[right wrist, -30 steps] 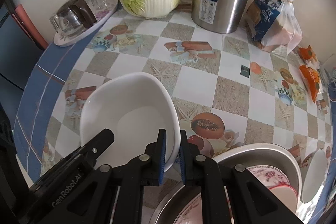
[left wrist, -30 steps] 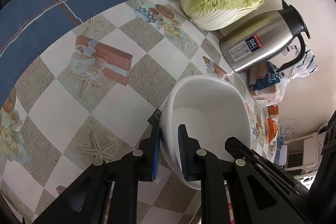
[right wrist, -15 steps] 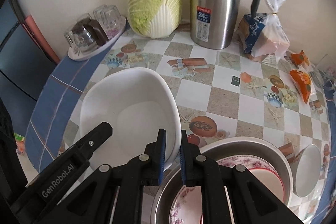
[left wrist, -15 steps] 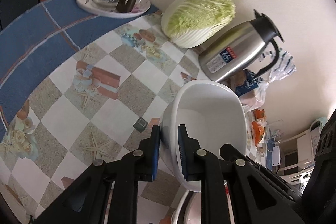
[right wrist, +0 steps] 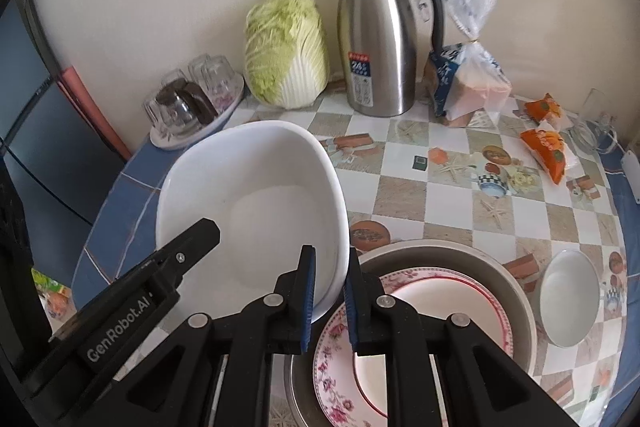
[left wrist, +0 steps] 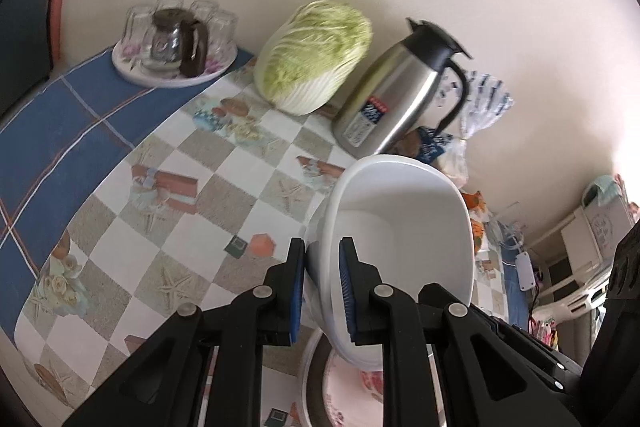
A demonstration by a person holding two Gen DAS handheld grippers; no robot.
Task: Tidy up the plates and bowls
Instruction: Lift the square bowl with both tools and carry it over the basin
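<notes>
— What have your claws got?

— Both grasp the same white bowl [right wrist: 256, 203]. My right claw [right wrist: 329, 291] pinches its right rim, one pad inside, one outside; my left claw [left wrist: 320, 287] pinches the opposite rim the same way. The bowl hangs tilted between them, off the table [right wrist: 404, 195].

— What lies closest under you?

— Just below my right claw sits a metal basin [right wrist: 516, 291], holding a floral plate [right wrist: 332, 379] with a red-rimmed plate [right wrist: 444, 299] on top. The bowl's lower edge overlaps the basin's left rim in both views; I cannot tell whether they touch.

— And to the side?

— Right of the basin, just beside its rim, stands a small white bowl [right wrist: 568, 303]. Ahead of my claws is a bare stretch of checked cloth.

— Further out?

— Along the wall: a tray of glasses [right wrist: 192, 115] ahead to the left, a cabbage [right wrist: 286, 55], a steel jug [right wrist: 376, 39], then a bread bag [right wrist: 468, 79]. Orange packets [right wrist: 546, 143] lie far right, near the table's edge.
</notes>
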